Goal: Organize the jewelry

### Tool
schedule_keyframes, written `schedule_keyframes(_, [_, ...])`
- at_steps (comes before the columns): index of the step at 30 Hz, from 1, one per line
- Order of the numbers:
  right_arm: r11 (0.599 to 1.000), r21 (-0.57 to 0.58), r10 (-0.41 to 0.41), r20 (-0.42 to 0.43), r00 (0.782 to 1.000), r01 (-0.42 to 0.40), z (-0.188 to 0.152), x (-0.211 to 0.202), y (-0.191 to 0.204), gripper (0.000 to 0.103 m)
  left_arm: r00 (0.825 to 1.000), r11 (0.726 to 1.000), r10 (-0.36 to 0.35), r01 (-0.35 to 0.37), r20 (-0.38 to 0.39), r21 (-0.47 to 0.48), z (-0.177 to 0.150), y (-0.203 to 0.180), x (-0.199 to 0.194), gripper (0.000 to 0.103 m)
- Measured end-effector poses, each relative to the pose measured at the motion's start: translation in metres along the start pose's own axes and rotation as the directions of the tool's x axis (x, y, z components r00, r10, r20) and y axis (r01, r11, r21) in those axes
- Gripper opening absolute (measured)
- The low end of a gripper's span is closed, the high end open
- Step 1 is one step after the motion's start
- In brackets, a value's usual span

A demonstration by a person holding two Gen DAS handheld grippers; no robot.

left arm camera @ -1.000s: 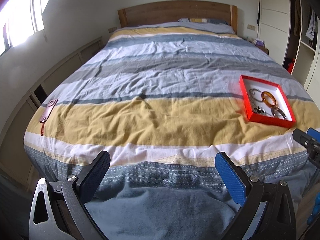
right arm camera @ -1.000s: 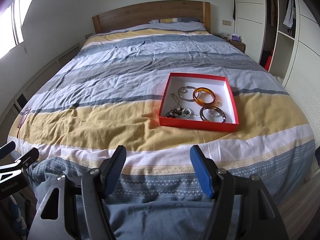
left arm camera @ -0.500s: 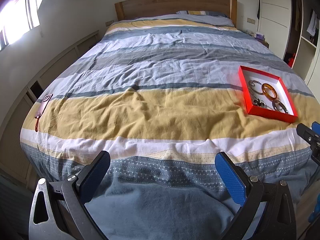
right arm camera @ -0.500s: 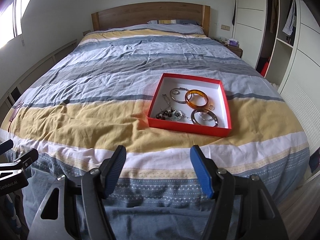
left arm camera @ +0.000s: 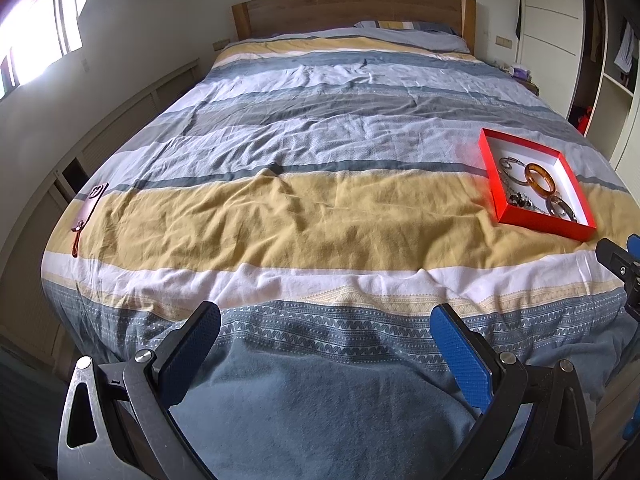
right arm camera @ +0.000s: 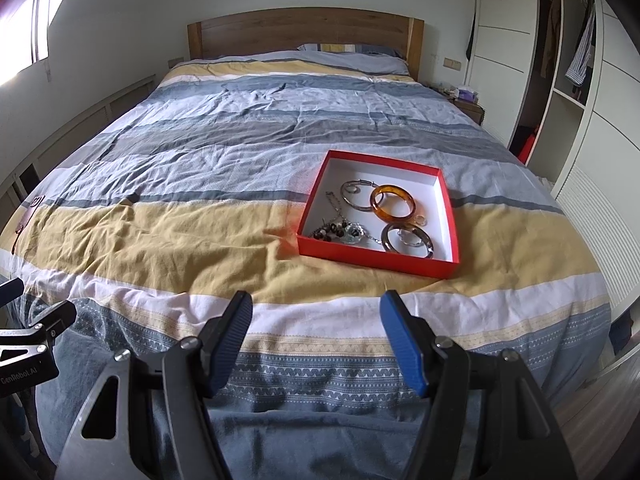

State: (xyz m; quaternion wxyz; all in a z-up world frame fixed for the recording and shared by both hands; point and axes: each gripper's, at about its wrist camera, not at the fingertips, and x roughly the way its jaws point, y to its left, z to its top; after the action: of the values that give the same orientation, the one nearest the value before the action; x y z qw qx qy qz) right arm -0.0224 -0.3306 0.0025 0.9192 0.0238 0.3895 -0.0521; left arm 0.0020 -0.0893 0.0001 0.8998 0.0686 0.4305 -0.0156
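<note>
A red tray [right arm camera: 316,194] with a white inside lies on the bed's yellow stripe; it also shows in the left wrist view [left arm camera: 490,172]. In it lie an amber bangle [right arm camera: 393,201], a silver hoop [right arm camera: 354,197], a dark bangle [right arm camera: 407,241], a chain [right arm camera: 335,205] and dark beads [right arm camera: 330,232]. My right gripper [right arm camera: 316,320] is open and empty, over the foot of the bed, short of the tray. My left gripper [left arm camera: 326,330] is open and empty, far left of the tray.
The striped duvet [left arm camera: 304,216] covers the whole bed. A brown phone case with a strap [left arm camera: 90,208] lies at the left edge. A wardrobe [right arm camera: 560,80] and nightstand [right arm camera: 466,102] stand to the right. Wooden headboard [right arm camera: 304,32] at the back.
Both grippers have pulled back and risen a little, so the bed and the tray look farther away. The jaws stay open. Nothing in the tray has moved.
</note>
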Motion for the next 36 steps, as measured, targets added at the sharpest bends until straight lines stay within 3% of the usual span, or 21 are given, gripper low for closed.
schedule_keyframes(36, [0.999,-0.050,-0.003,0.032,0.999,0.005,-0.005,-0.028,0.019,0.065,0.998,1.000,0.015,-0.014,0.066,-0.022,-0.014,0.016,-0.036,0.102])
